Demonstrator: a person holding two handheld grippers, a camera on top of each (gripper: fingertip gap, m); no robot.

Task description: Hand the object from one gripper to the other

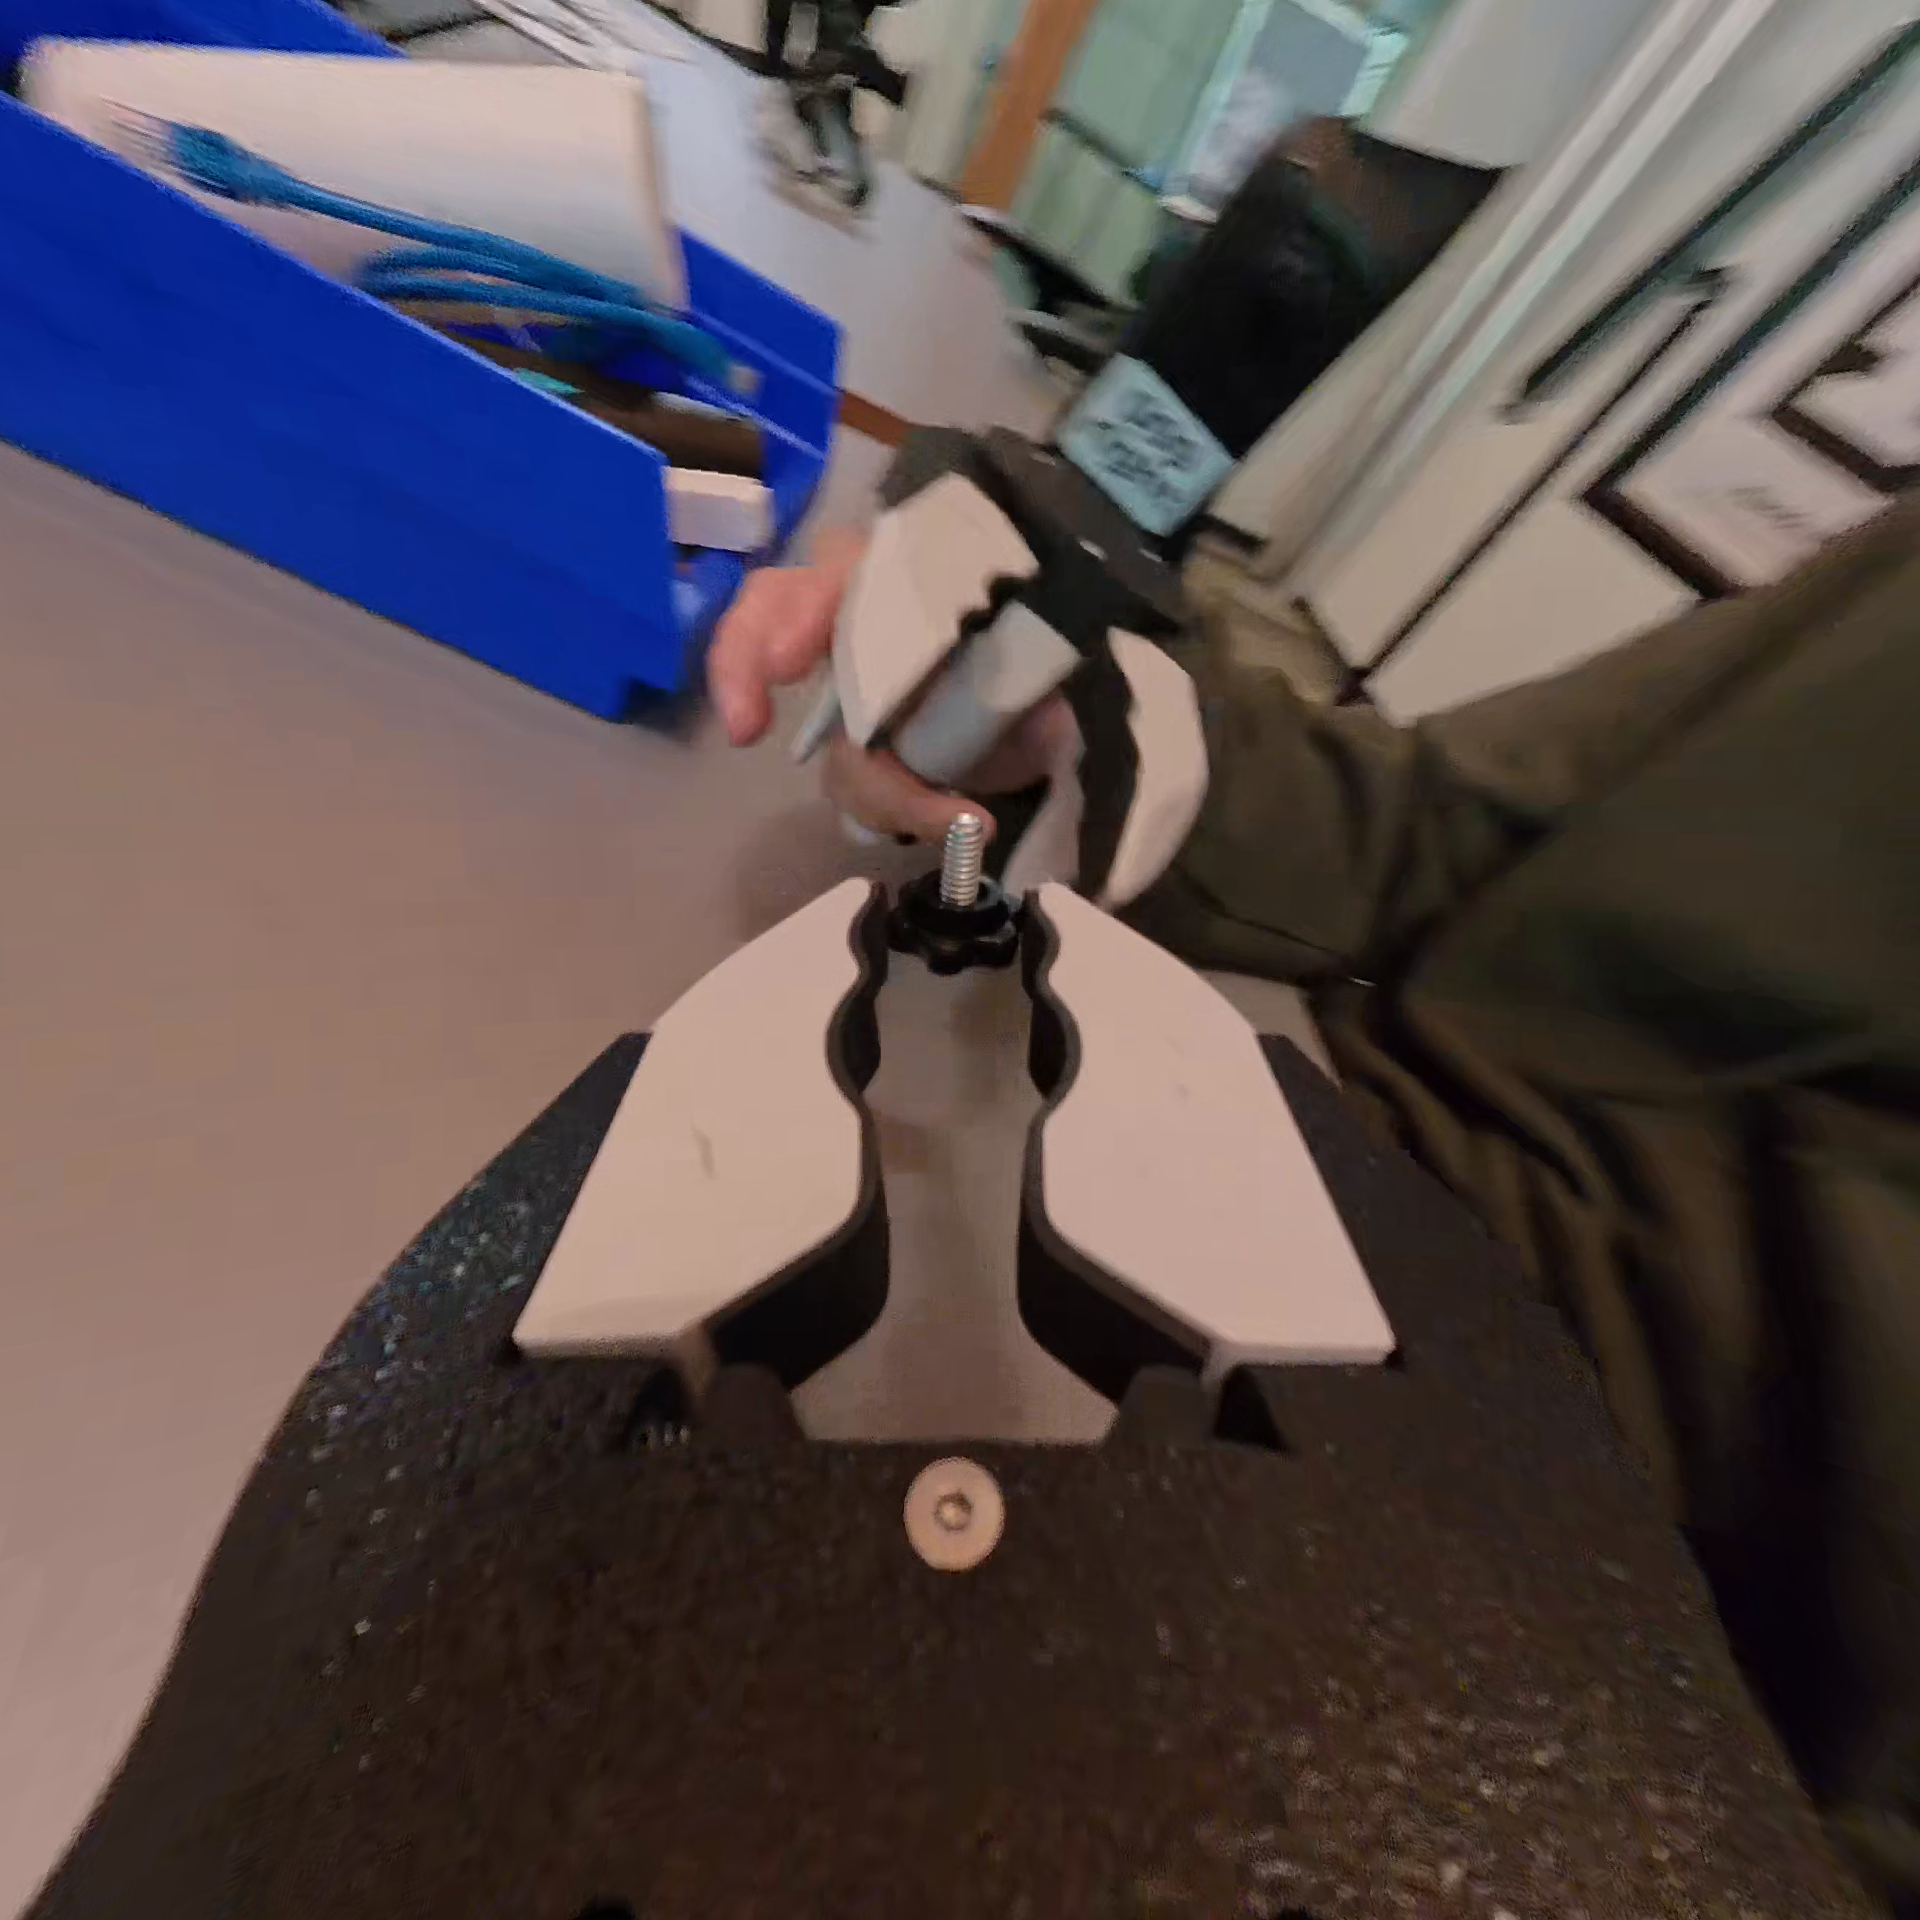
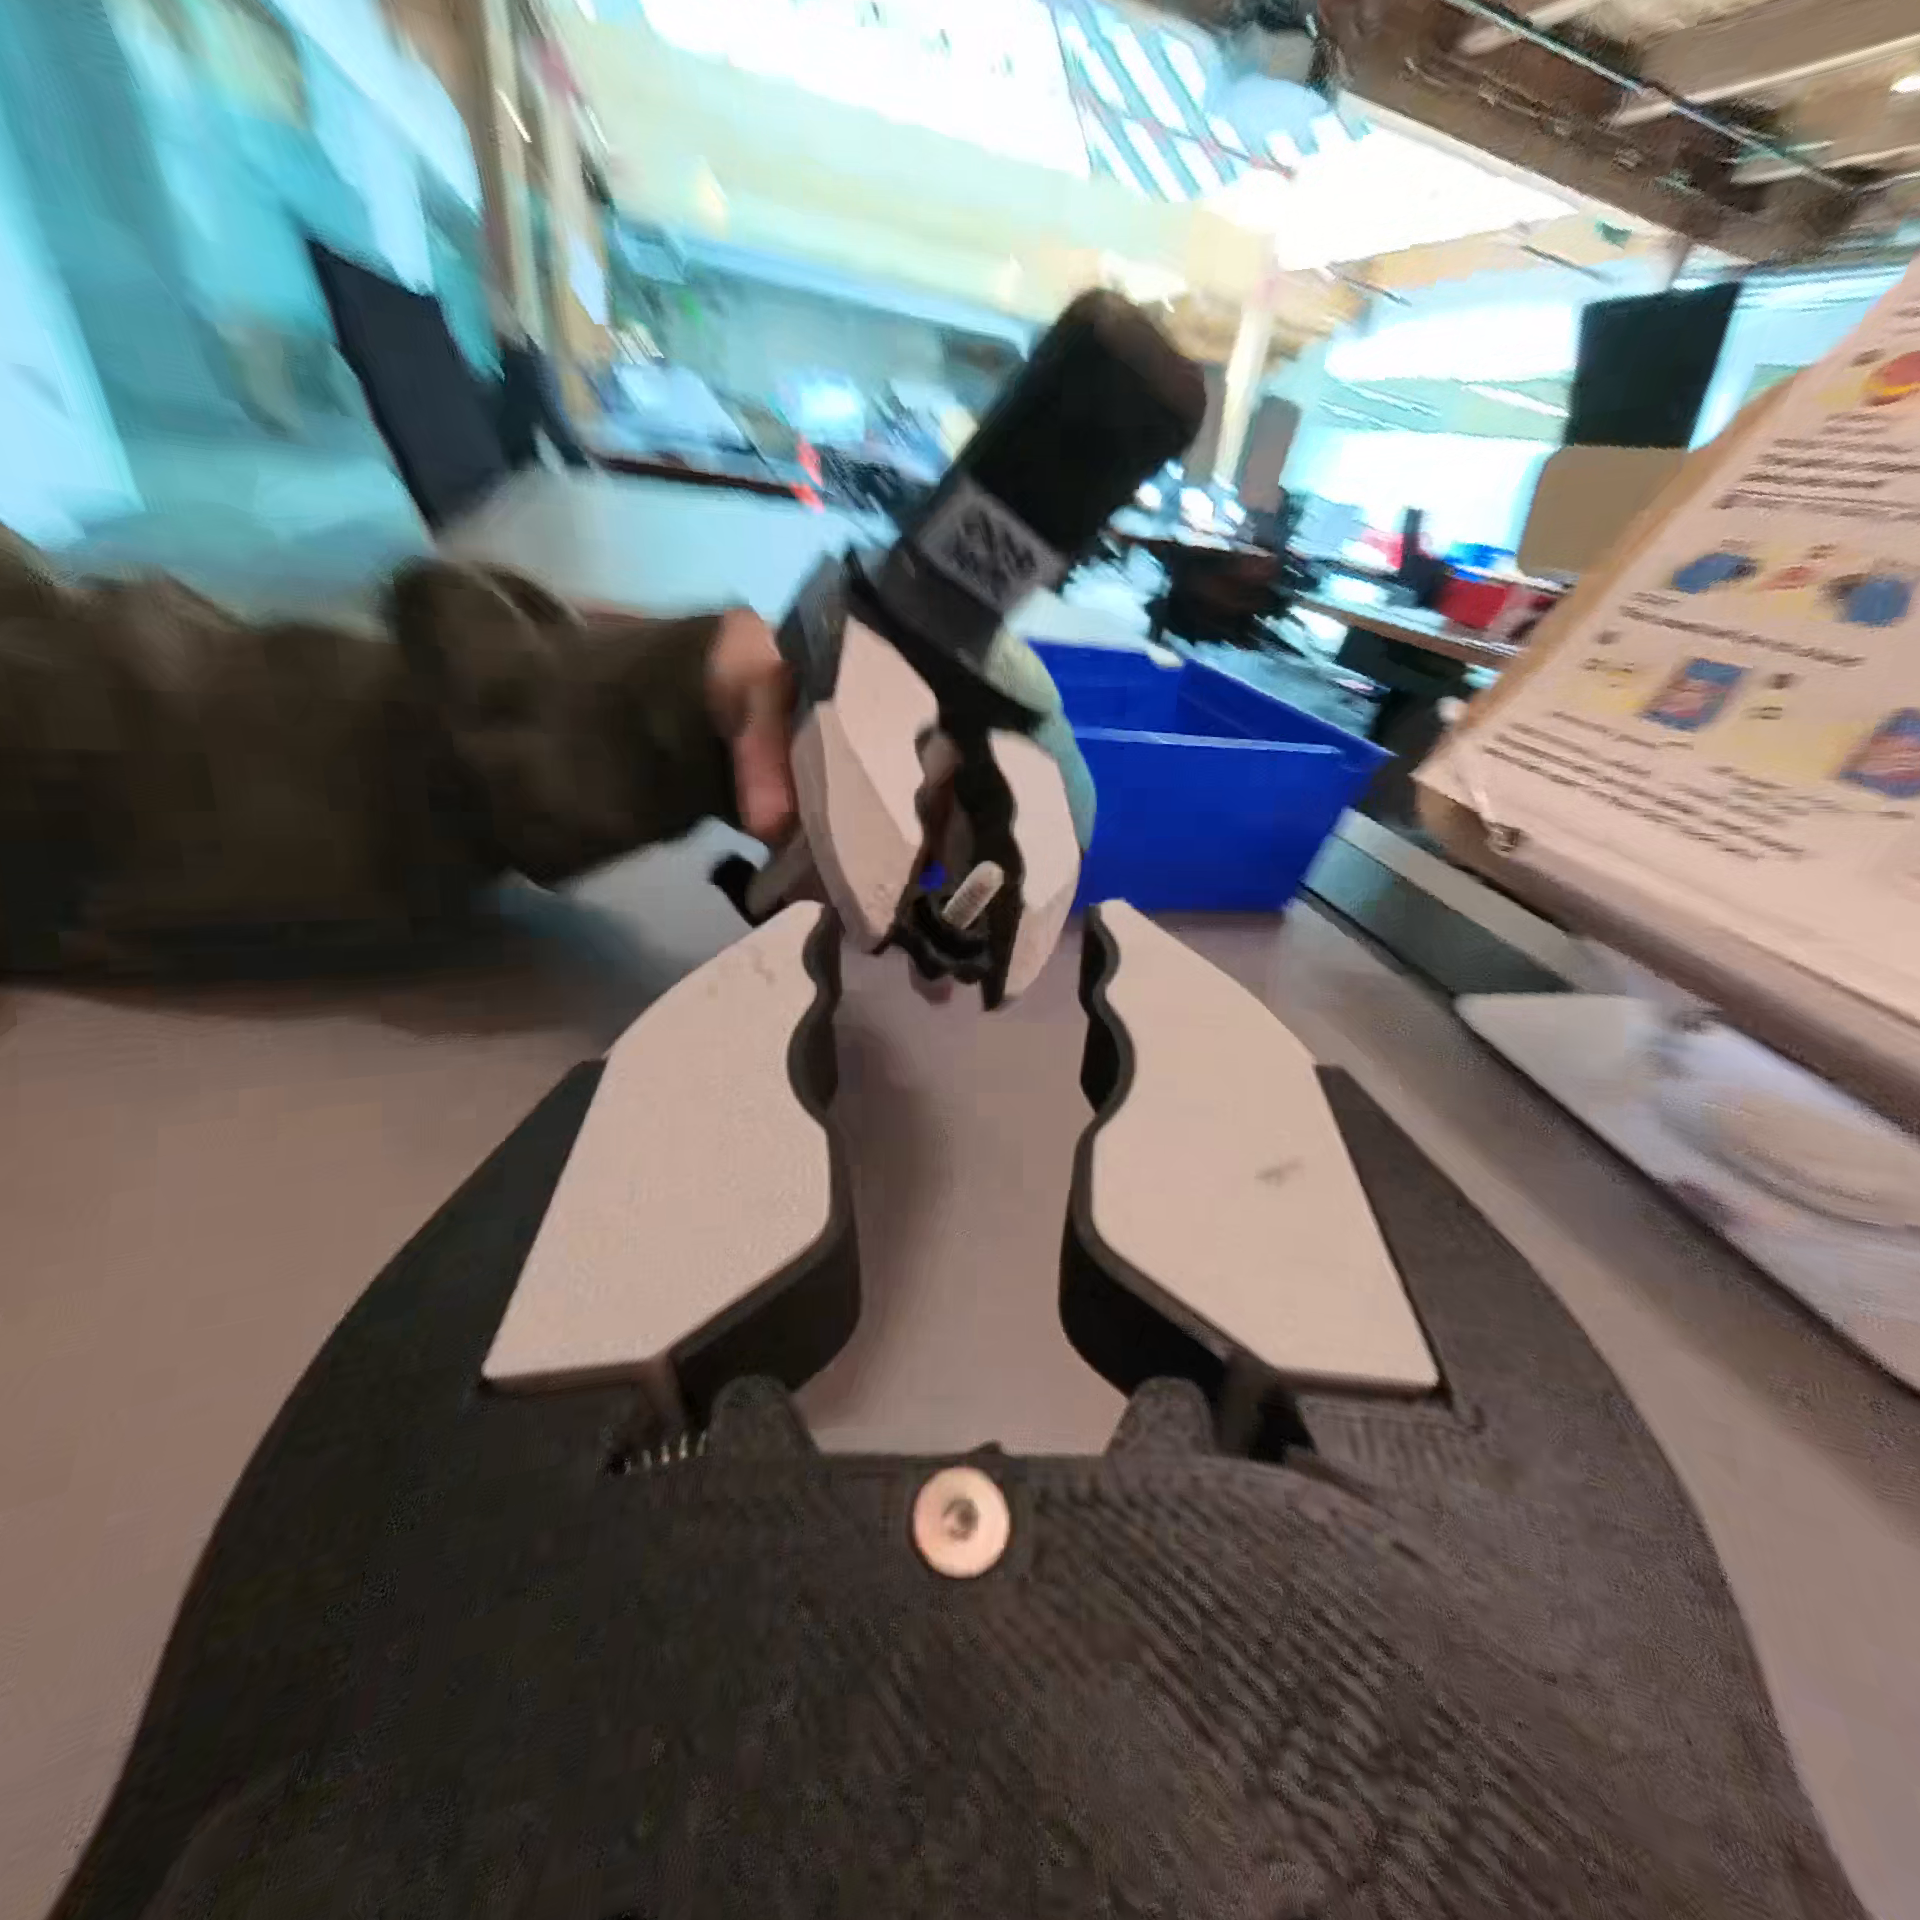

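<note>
Knob screw (image 1: 951, 914), black star head with bare thread upward, sits pinched at the left tongs' (image 1: 954, 930) tips above the worktop (image 1: 312, 935). Right tongs (image 2: 951, 940) gape, just beside it. Handover pending: no second grip yet.

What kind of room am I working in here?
Probably a lab or workshop-style office. A blue parts bin holding blue cables sits on the grey table, an instruction poster leans nearby, and blurred, cluttered workbenches fill the background.

My left gripper (image 1: 954, 920) pinches the knob screw (image 1: 951, 914); bare table (image 1: 312, 935) lies left, blue bin (image 1: 364, 436) far left, and my right gripper (image 2: 961, 940), probably empty, crowds close.
</note>
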